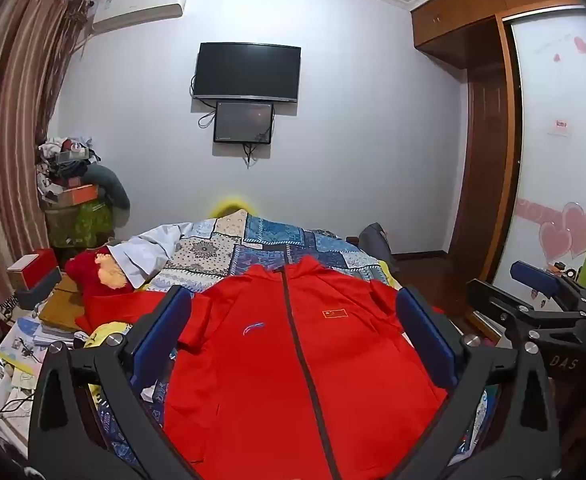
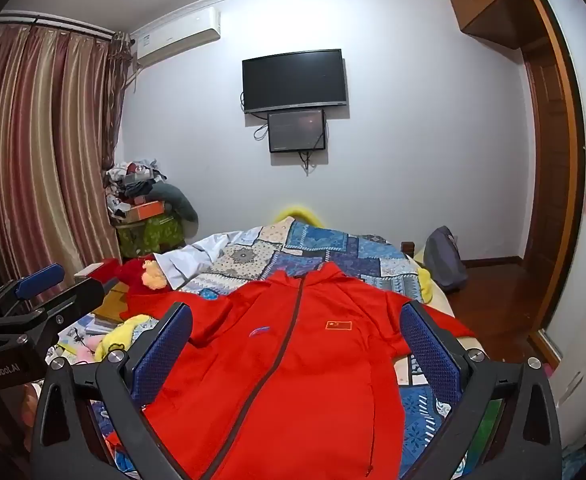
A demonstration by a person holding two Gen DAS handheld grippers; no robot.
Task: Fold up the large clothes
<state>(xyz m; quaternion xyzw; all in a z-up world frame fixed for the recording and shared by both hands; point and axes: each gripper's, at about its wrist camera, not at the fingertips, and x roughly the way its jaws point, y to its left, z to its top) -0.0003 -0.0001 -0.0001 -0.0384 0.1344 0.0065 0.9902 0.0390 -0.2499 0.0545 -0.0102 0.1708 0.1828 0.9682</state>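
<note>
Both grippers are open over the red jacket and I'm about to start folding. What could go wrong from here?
1. The jacket lies on a rumpled quilt, so a pinch may catch the quilt too.
2. The sleeve on the picture's left runs toward a plush toy and clutter, which it may drag along.
3. The left gripper and right gripper hover side by side and may bump when folding inward.

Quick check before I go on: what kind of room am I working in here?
A bedroom, most likely: a bed with a patchwork quilt, a built-in wooden wardrobe, and a wall-mounted television facing the bed.
</note>
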